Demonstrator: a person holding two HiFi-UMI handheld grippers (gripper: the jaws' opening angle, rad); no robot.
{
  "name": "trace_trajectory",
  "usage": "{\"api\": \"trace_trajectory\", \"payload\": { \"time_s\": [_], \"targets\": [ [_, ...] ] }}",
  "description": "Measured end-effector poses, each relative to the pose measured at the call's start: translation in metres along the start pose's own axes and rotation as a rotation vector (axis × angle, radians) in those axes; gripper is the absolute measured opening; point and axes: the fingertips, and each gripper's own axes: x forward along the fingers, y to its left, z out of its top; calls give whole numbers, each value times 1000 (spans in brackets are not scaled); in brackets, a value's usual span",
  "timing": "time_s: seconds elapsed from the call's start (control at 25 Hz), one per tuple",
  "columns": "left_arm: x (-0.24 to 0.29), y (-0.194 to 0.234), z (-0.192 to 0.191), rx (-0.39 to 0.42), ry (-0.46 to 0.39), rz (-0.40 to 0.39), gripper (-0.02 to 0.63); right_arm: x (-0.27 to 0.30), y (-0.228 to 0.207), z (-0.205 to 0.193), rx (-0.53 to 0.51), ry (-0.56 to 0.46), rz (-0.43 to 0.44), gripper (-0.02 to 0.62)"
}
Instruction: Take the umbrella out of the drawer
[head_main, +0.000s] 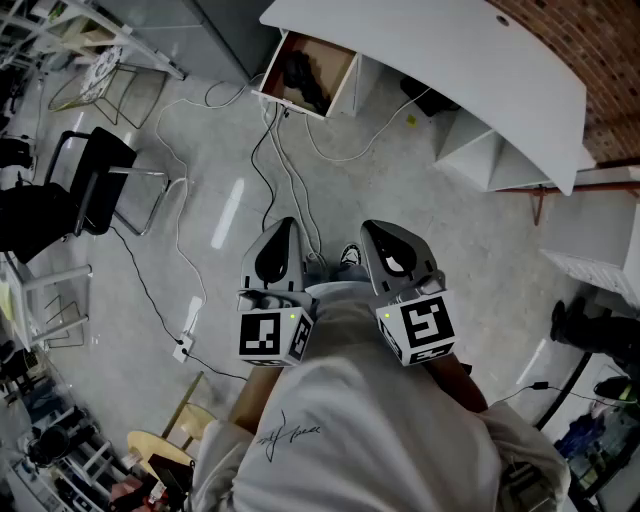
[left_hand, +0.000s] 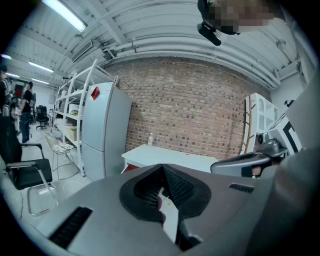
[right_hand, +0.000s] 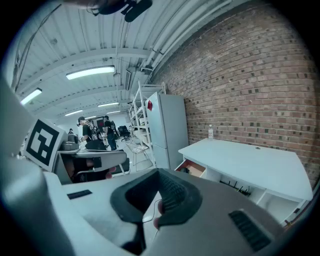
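Note:
A wooden drawer (head_main: 325, 55) stands pulled out from under the white desk (head_main: 450, 60) at the far end of the floor. A black bundle, apparently the umbrella (head_main: 300, 78), lies inside it. My left gripper (head_main: 285, 228) and right gripper (head_main: 383, 232) are held side by side close to the person's body, well short of the drawer. Both are shut with nothing between the jaws. In the left gripper view the left gripper (left_hand: 162, 167) faces the desk (left_hand: 165, 155). From the right gripper (right_hand: 159, 172) the open drawer (right_hand: 192, 167) shows small and far off.
Cables (head_main: 280, 170) trail over the grey floor between me and the drawer, with a power strip (head_main: 185, 345) at the left. A black chair (head_main: 95, 180) stands left. White shelving (head_main: 480, 150) sits under the desk. A grey fridge (left_hand: 102, 130) is left of the desk.

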Motion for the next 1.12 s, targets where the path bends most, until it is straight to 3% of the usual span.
{"api": "trace_trajectory", "payload": {
  "time_s": [0.32,0.56,1.12],
  "targets": [
    [-4,11,3,-28,-3,43,15,1,-11,4,-9,-4,0,14],
    [-9,14,0,-45,10,61,15,1,-15,3,88,-9,39,15],
    [-2,73,10,-99,-15,86,15,44,7,17,54,21,57,15]
  ]
}}
